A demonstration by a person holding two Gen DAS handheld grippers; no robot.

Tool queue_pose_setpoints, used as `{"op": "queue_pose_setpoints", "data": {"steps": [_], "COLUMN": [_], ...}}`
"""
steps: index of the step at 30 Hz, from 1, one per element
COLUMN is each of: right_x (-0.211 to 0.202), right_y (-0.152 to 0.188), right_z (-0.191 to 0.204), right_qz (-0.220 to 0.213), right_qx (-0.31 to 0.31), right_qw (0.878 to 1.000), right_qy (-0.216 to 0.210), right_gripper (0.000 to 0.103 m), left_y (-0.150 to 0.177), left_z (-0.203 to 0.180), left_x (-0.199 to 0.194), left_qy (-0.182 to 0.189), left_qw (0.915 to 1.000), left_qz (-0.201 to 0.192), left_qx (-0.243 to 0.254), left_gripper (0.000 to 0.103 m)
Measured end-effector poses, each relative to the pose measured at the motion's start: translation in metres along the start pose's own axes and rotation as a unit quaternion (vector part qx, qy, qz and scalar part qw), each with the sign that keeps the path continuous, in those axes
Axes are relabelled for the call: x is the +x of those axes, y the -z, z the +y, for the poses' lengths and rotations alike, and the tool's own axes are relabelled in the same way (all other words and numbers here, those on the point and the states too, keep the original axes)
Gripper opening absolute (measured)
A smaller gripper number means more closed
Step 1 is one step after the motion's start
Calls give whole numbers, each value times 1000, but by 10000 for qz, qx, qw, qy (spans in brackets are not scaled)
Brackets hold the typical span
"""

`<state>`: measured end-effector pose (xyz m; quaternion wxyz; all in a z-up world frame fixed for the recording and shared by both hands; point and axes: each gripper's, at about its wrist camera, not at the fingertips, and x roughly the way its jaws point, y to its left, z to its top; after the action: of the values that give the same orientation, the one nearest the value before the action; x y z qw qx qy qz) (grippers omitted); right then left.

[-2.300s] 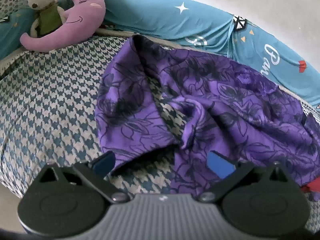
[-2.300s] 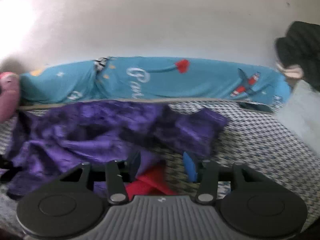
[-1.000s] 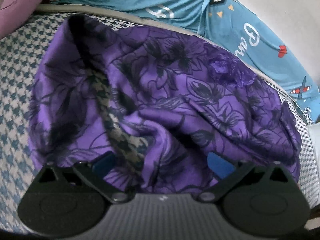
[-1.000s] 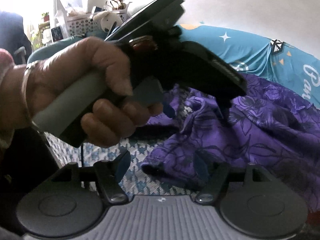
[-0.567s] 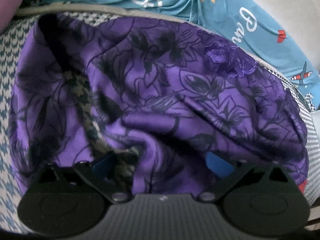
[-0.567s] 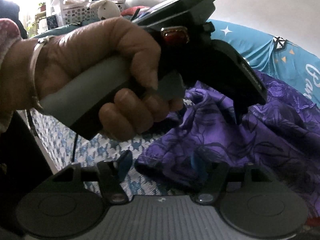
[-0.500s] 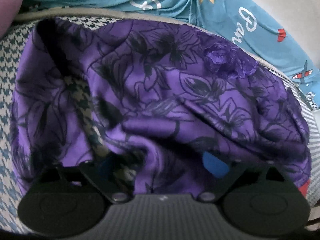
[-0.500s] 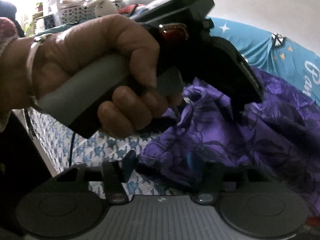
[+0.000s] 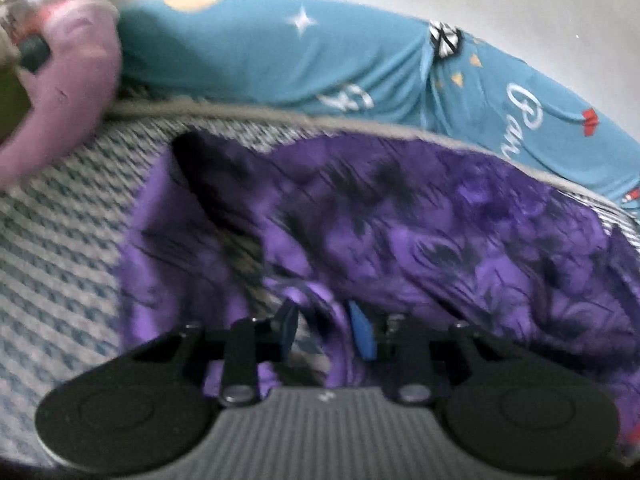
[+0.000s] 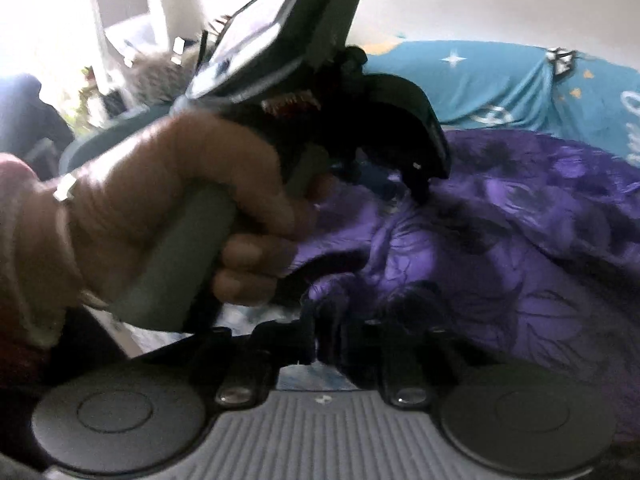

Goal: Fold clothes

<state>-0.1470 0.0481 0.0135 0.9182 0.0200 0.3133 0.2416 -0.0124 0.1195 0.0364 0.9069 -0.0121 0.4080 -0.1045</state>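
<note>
The purple garment (image 9: pixel 420 216) lies rumpled on the checked bed (image 9: pixel 60 248), spread from the middle out toward 3 o'clock in the left wrist view, with a teal bolster (image 9: pixel 280 52) behind it at 12 o'clock and a pink plush (image 9: pixel 64 92) at 10 o'clock. It is not folded flat; loose ridges and an open pocket of bedcover show through it.

The left gripper (image 9: pixel 322 330) has its jaws drawn close on a ridge of the garment's near edge, at 6 o'clock. In the right wrist view the right gripper (image 10: pixel 326 344) is also pinched on a fold of cloth at 6 o'clock, jaws nearly together, though blur and shadow make the bite hard to read. The hand (image 10: pixel 160 208) holding the left tool fills that view from 9 o'clock.

I judge the step in hand to be taking hold of two points of the edge. Next calls for lifting both together, keeping tension between them so the cloth spreads without slipping from either grip.
</note>
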Motion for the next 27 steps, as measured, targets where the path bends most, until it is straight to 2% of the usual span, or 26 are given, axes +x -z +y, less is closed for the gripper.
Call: {"op": "queue_pose_setpoints", "data": {"steps": [4, 11, 14, 18, 21, 22, 24, 27], "right_x": [-2, 0, 0, -1, -9, -13, -22, -33], "right_y": [-6, -14, -15, -12, -10, -10, -8, -5], "right_z": [7, 11, 18, 16, 16, 16, 19, 23], "right_qz": [-100, -180, -195, -13, 83, 109, 153, 238], "right_qx": [113, 498, 329, 203, 130, 90, -89, -357], "right_qw": [9986, 9902, 9891, 9906, 9901, 9887, 9875, 9876], "right_qy": [-513, -1291, -1425, -1352, -1395, -1494, -1564, -1507], "right_gripper": [12, 12, 14, 20, 27, 30, 43, 50], "left_y": [-6, -8, -10, -12, -11, -11, -10, -8], "left_z": [21, 52, 60, 69, 65, 63, 59, 50], "left_x": [-16, -32, -38, -42, -42, -42, -43, -46], "left_qy": [-276, -461, -496, -429, -459, -459, -448, -343], "left_qw": [9994, 9971, 9956, 9941, 9947, 9948, 9950, 9960], "left_qz": [-126, -242, -293, -299, -272, -278, -296, -288], "left_qx": [-174, -547, -735, -953, -881, -863, -837, -778], "left_gripper": [29, 29, 31, 36, 40, 44, 50, 61]}}
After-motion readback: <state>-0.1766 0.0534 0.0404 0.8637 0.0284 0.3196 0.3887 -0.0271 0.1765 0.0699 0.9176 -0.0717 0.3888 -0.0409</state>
